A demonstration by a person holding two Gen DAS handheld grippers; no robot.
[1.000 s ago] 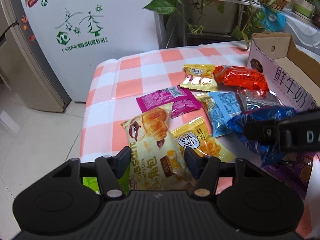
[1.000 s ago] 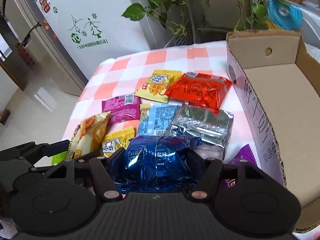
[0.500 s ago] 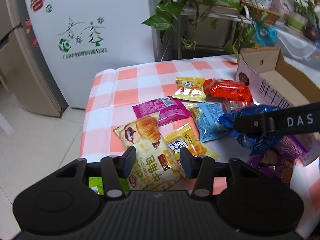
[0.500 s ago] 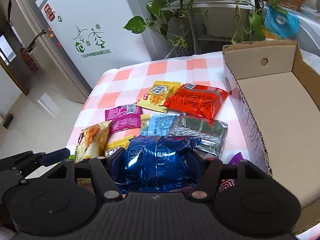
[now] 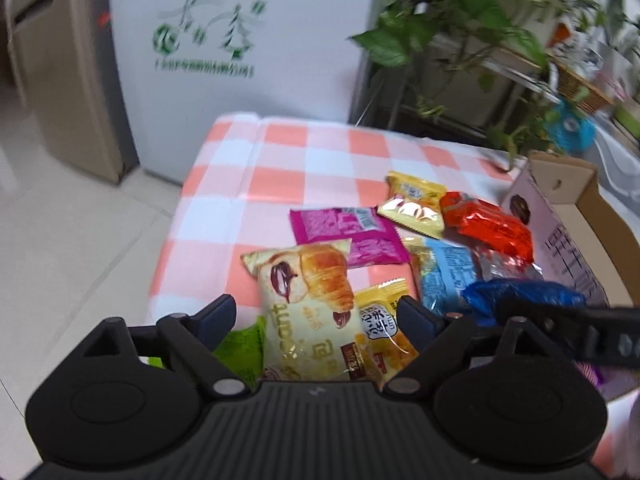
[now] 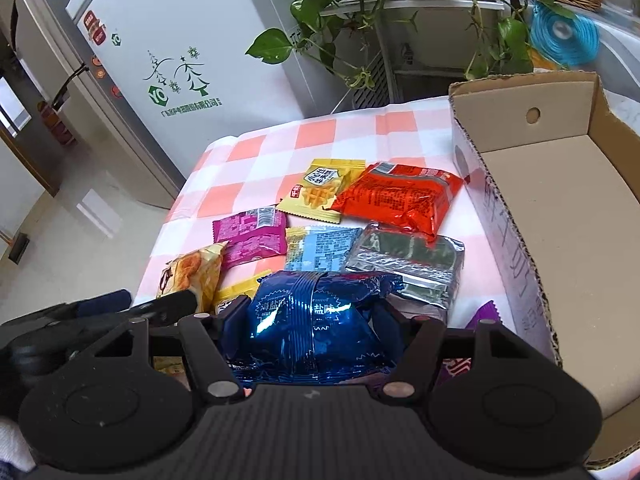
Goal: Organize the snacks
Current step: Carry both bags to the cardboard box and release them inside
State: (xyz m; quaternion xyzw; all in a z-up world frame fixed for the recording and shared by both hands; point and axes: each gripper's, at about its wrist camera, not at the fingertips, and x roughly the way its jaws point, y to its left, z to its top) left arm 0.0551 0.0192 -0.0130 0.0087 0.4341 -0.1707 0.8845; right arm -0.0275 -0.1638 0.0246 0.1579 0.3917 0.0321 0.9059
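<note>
Snacks lie across my checked tablecloth (image 6: 320, 136): my right gripper (image 6: 316, 320) clamps the blue packet (image 6: 316, 320), my left gripper (image 5: 316, 314) is opening around the untouched croissant pack (image 5: 308, 300), and the cardboard box (image 6: 560, 216) stands beyond, right.

Checked tablecloth (image 6: 320, 136), scattered snack packets (image 6: 394, 196), open cardboard box (image 6: 560, 208)

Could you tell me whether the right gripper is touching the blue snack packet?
Touching: the right wrist view shows the right gripper jaws pressed against both sides of the blue snack packet.
</note>
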